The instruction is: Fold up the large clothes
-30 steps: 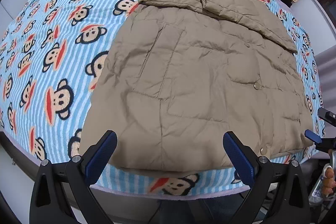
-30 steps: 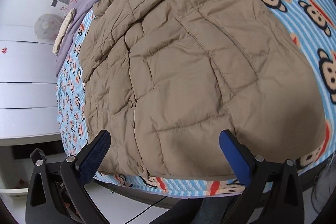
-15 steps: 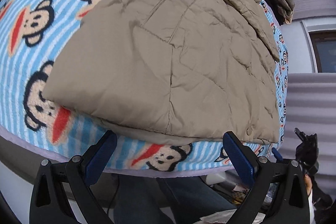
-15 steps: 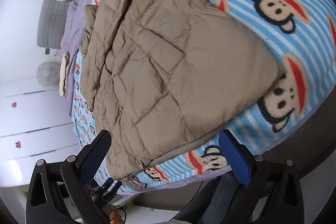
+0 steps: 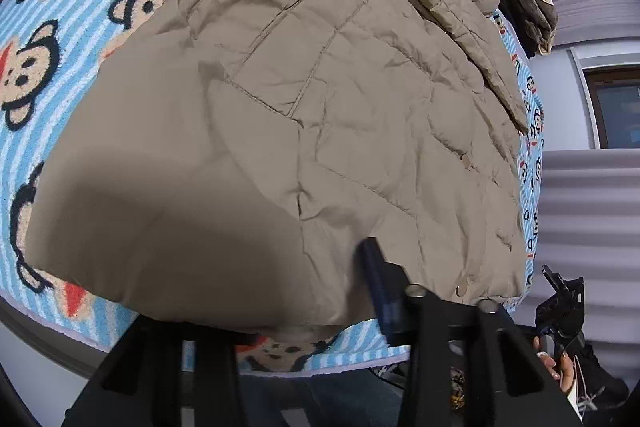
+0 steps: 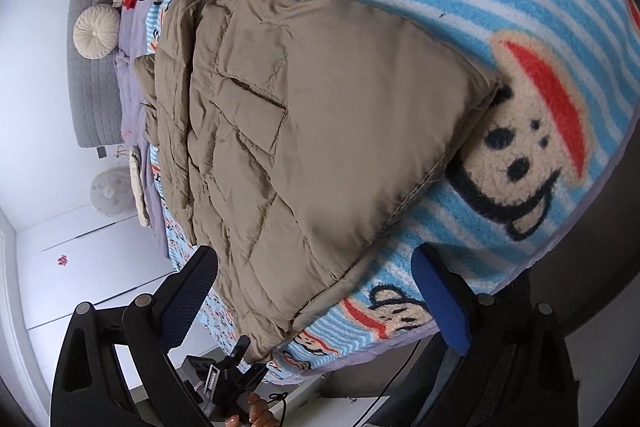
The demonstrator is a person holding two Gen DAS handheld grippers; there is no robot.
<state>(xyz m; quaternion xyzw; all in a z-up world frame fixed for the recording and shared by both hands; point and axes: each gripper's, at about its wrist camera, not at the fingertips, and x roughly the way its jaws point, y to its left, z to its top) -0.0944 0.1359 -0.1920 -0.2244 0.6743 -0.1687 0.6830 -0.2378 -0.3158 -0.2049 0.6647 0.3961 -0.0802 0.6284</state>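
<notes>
A tan quilted puffer jacket (image 5: pixel 304 115) lies flat on the bed, hem toward me; it also shows in the right wrist view (image 6: pixel 304 131). My left gripper (image 5: pixel 320 307) has closed on the jacket's bottom hem: one blue finger (image 5: pixel 376 287) lies on top of the fabric, the other is hidden under it. My right gripper (image 6: pixel 316 299) is open, its fingers straddling the other hem corner (image 6: pixel 320 291) without touching. The left gripper also shows in the right wrist view (image 6: pixel 236 371) at the jacket's far corner.
The jacket lies on a blue striped monkey-print blanket (image 5: pixel 60 39) whose front edge is just below both grippers. Other clothes (image 5: pixel 524 7) are piled at the head of the bed. White drawers (image 6: pixel 80 267) stand beside the bed.
Both grippers moved in close to the hem. The left jaws went from wide open to closed on the hem. The right gripper stayed open and swung toward the other corner.
</notes>
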